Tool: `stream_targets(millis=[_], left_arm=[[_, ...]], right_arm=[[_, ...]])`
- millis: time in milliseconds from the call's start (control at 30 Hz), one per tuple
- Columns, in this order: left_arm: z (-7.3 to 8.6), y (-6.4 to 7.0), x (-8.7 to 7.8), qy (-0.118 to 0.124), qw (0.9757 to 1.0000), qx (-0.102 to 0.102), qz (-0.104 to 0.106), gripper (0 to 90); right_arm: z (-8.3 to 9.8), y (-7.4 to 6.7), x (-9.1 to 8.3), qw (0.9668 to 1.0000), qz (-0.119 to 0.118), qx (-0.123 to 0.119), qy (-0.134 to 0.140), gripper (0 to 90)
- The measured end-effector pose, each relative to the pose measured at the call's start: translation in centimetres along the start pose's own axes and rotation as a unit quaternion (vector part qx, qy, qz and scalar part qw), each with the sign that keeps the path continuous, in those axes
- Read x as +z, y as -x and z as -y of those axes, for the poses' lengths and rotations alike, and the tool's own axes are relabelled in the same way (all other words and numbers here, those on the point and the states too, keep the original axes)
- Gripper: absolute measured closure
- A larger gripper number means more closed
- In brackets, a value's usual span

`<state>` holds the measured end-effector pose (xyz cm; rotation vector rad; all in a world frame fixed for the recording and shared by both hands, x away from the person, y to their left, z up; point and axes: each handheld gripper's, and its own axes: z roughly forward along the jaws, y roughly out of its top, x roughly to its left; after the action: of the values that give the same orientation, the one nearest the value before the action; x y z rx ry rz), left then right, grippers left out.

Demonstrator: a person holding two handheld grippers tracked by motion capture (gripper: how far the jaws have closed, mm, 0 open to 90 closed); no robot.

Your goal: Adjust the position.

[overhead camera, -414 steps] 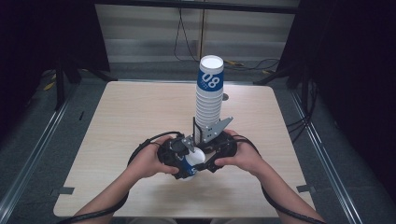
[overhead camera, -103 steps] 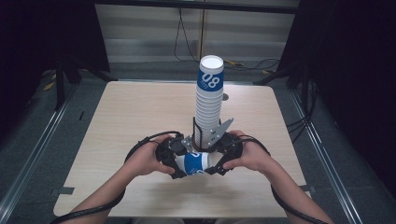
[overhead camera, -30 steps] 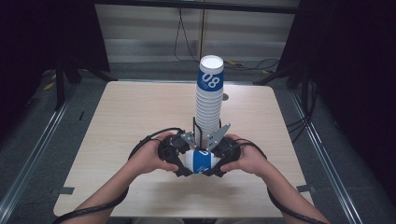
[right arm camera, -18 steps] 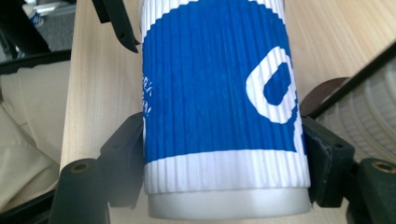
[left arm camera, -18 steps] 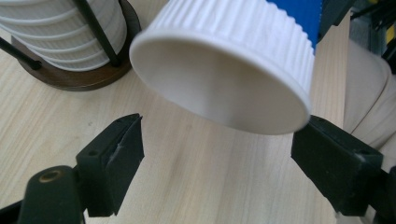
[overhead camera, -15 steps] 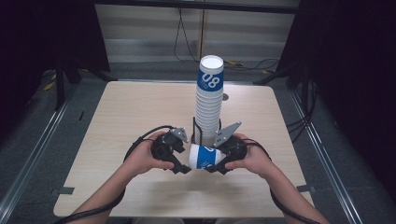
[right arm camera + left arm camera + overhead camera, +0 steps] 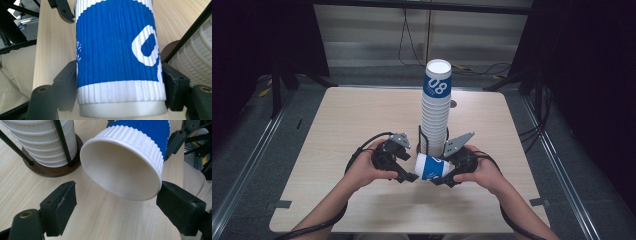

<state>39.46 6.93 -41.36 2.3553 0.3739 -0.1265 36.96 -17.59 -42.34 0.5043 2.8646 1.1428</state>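
The left hand-held gripper has released one cup; one stack stands.

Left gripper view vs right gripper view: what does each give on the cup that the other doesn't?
Left gripper view alone: the cup's open mouth and bare white inside, with the left gripper open, one jaw clear of the rim, the other close beside it.

Right gripper view alone: the cup's blue ribbed sleeve with white lettering and its grey base, with the right gripper shut on it, jaws pressing both sides.

Both: the same cup lying sideways above the wooden table, and the cup stack in its black wire holder on a dark round base.
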Motion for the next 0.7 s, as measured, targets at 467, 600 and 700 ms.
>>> stream_targets(millis=[467, 600, 700], left_arm=[[0.10, -0.24, 0.65, 0.010, 0.9998, 0.014, -0.004, 8.4], [0.04, -0.24, 0.73, 0.014, 0.9997, 0.018, -0.006, 2.6], [0.00, -0.21, 0.69, 0.014, 0.9997, 0.020, -0.003, 2.7]], right_arm=[[0.12, -0.11, -0.03, 0.9999, -0.001, 0.000, 0.013, 27.0], [-0.03, -0.23, -0.09, 0.9999, -0.002, -0.006, 0.015, 27.0], [-0.15, -0.31, -0.10, 0.9998, -0.001, -0.009, 0.015, 27.0]])
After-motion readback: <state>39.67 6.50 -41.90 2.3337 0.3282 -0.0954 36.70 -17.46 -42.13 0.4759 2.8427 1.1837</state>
